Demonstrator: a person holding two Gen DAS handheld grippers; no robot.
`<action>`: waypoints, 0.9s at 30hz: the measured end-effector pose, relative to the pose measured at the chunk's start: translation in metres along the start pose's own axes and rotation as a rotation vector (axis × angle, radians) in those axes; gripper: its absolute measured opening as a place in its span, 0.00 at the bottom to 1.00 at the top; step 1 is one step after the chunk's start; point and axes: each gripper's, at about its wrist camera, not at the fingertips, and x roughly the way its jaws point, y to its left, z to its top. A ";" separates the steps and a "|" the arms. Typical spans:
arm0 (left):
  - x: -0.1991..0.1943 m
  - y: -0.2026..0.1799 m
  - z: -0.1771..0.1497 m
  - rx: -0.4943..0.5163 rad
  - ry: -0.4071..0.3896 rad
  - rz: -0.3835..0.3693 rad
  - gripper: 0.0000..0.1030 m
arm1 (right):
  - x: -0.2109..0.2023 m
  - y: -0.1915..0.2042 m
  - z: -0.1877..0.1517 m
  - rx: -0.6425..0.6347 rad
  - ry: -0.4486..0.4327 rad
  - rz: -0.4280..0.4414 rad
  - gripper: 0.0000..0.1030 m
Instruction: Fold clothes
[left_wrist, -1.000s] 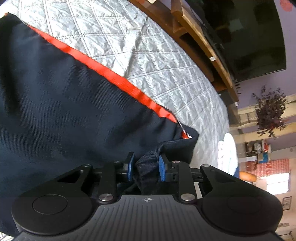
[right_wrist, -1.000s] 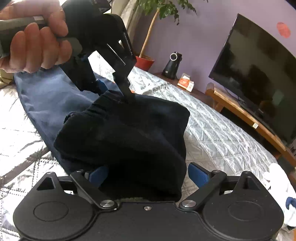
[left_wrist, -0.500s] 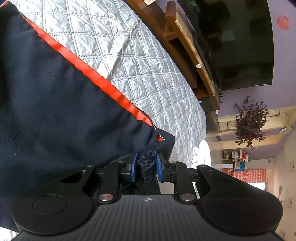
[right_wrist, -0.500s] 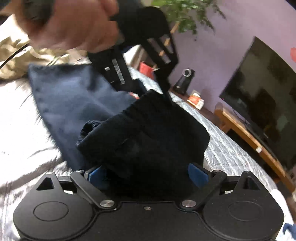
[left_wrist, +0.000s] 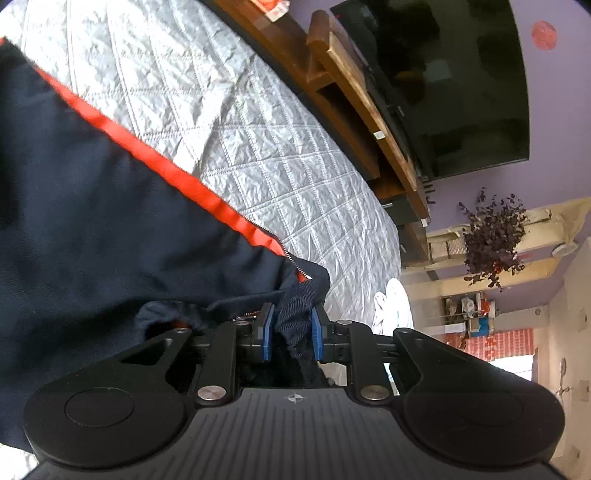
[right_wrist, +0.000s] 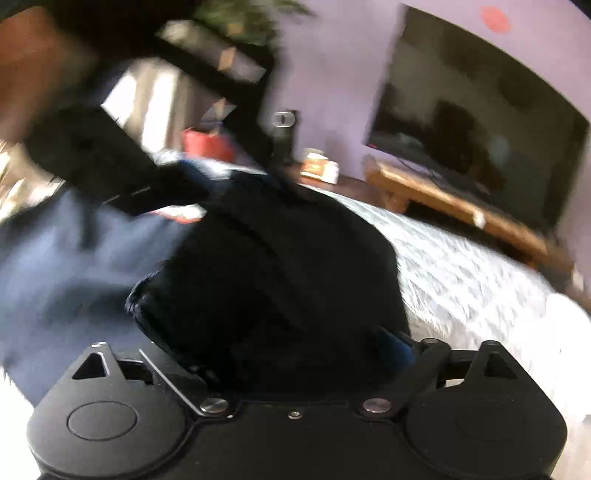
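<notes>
A navy zip-up garment (left_wrist: 110, 236) with an orange-red band (left_wrist: 173, 173) along its zipper edge lies spread over a grey quilted bedspread (left_wrist: 258, 140), filling the left half of the left wrist view. The left gripper (left_wrist: 290, 332) has its blue pads (left_wrist: 266, 332) drawn close together on a bunched fold of ribbed navy fabric at the garment's corner, just below the end of the zipper (left_wrist: 301, 271); its jaws have just been closing a little further, with the cloth pinched between them. In the heavily blurred right wrist view the same garment (right_wrist: 280, 280) rises as a dark mound directly in front of the right gripper (right_wrist: 295, 350), whose jaws stand wide and have just been closing slightly, with the folded bulk of cloth between them. Only the right-hand blue pad (right_wrist: 395, 350) shows clearly and the other is buried in fabric, so I cannot tell whether the pads actually press on the garment. The person's hand (right_wrist: 33, 74) with the other gripper is a smear at upper left. Beyond the bed stand a wooden TV stand (left_wrist: 369, 110) and a dark television (left_wrist: 461, 81) against a purple wall, and a white cloth (left_wrist: 393, 306) lies near the bed's edge.
</notes>
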 end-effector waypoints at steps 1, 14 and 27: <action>-0.001 0.001 0.001 0.003 -0.003 0.002 0.25 | 0.002 -0.003 0.001 0.034 -0.002 -0.013 0.85; -0.002 0.009 0.004 -0.013 -0.006 0.010 0.24 | -0.008 0.009 -0.003 -0.081 -0.011 -0.055 0.95; -0.017 0.043 -0.011 -0.065 -0.027 0.224 0.24 | -0.009 0.024 -0.021 -0.231 0.050 -0.021 0.99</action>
